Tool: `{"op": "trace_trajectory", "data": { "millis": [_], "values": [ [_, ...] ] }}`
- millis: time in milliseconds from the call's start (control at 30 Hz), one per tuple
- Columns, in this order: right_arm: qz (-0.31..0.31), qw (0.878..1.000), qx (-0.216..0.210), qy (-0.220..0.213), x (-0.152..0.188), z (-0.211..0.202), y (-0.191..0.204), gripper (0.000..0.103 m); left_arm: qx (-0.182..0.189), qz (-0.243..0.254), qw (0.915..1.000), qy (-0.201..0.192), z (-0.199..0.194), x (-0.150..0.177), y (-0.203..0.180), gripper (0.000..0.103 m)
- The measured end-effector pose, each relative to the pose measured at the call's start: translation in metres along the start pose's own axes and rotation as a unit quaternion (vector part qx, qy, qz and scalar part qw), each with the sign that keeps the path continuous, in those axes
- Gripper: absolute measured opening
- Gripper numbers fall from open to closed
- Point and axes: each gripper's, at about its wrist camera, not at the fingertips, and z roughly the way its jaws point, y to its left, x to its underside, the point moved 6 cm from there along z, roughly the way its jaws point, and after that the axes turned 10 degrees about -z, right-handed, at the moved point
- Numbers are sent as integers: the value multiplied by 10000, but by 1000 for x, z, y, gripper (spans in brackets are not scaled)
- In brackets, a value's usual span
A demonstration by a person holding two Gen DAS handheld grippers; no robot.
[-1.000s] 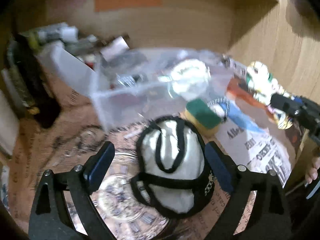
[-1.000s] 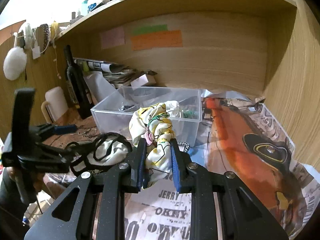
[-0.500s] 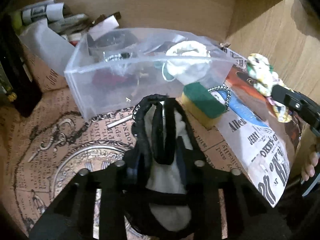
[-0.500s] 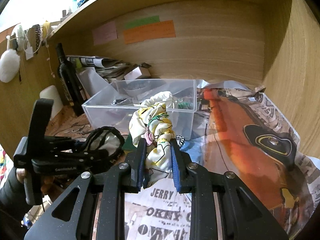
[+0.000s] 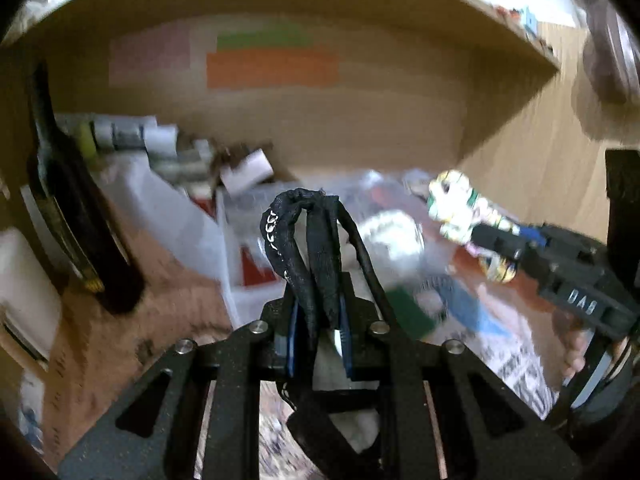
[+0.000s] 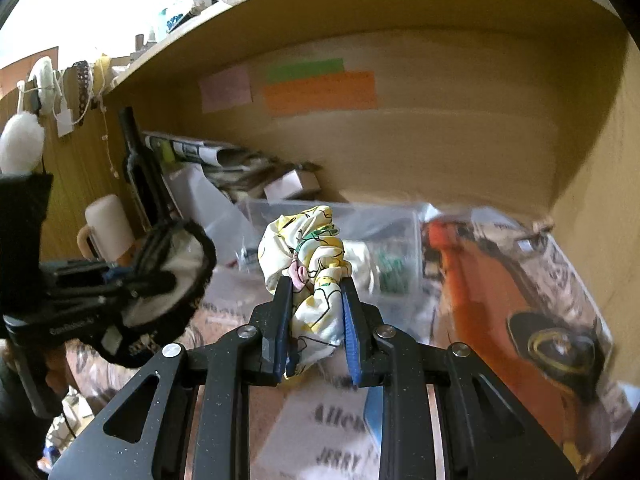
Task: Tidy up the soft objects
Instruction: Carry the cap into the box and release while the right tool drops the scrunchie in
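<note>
Black-trimmed white pouch (image 5: 316, 240) pinched in left gripper (image 5: 318, 332), lifted clear of desk, in front of clear plastic bin (image 6: 360, 224). Floral scrunchie (image 6: 308, 264) clamped in right gripper (image 6: 316, 320), also airborne, just short of bin's near wall. Progress, judged: both soft items picked, neither deposited; white soft item (image 5: 394, 236) seems already inside bin. Left: carry over rim, release. Both jaw pairs narrow, fabric squeezed between pads. Left view motion-blurred.

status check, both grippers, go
Left gripper shut on black-trimmed white pouch, lifted. Right gripper shut on yellow floral cloth. Clear bin ahead, nothing blocking.
</note>
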Motion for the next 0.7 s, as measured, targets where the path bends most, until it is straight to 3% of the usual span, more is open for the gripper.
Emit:
{"op": "trace_trajectory", "data": {
  "millis": [267, 467, 700],
  "values": [
    [-213, 9997, -47, -50, -32, 28, 4, 21, -338, 124, 9980, -516, 16, -51, 1, 17],
    [-261, 9995, -95, 144, -42, 57, 2, 21, -478, 73, 9984, -306, 58, -62, 8, 17],
    [-239, 9976, -139, 634, -29, 98, 1, 21, -554, 24, 9982, 205, 112, -54, 15, 17]
  ]
}}
